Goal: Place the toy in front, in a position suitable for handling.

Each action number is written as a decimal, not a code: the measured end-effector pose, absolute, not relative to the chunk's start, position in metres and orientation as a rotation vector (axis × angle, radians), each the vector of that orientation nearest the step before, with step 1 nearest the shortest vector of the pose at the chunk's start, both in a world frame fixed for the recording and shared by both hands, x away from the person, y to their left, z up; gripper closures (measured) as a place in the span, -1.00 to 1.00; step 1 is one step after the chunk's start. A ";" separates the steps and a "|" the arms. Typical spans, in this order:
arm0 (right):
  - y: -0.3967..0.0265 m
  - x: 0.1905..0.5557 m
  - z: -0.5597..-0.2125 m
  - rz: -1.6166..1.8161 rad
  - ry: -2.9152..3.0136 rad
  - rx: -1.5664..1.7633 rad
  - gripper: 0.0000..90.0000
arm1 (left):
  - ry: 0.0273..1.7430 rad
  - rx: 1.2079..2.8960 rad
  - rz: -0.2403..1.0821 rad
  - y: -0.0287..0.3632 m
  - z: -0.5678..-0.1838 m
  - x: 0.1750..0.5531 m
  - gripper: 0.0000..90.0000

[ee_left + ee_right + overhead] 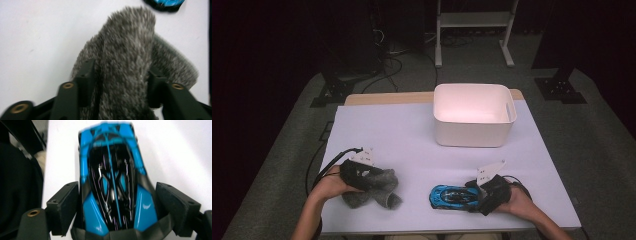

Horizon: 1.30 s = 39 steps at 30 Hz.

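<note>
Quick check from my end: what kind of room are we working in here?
Probably a lab or recording setup, not a home. A white-topped table stands on grey carpet in a dark room, with cables on the floor and a white metal stand behind. The props fit: a white bin, a toy car, a fuzzy grey cloth.

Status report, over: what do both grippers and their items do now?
Left gripper astride grey furry cloth. Right gripper around blue toy car, grip unclear. White bin beyond, path clear.
</note>
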State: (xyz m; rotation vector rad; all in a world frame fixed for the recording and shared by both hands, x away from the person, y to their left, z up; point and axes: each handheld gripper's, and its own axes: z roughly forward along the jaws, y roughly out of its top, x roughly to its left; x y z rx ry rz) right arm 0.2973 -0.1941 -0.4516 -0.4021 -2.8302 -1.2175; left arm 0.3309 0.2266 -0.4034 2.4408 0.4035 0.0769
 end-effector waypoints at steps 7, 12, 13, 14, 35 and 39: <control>-0.195 0.306 -0.435 -1.238 -2.831 -0.416 -0.59 | 0.392 2.383 0.066 0.223 -0.398 0.329 -0.29; -0.200 0.318 -0.423 -1.242 -2.842 -0.461 -0.57 | 0.386 2.352 0.078 0.224 -0.398 0.327 -0.38; -0.202 0.321 -0.420 -1.250 -2.837 -0.471 -0.57 | 0.390 2.340 0.077 0.225 -0.399 0.327 -0.39; -0.203 0.323 -0.417 -1.249 -2.835 -0.471 -0.55 | 0.391 2.336 0.078 0.225 -0.399 0.327 -0.39; -0.211 0.359 -0.357 -1.265 -2.900 -0.472 -0.60 | 0.495 2.293 0.128 0.232 -0.409 0.326 -0.65; -0.212 0.363 -0.348 -1.279 -2.905 -0.466 -0.60 | 0.516 2.286 0.131 0.232 -0.410 0.326 -0.71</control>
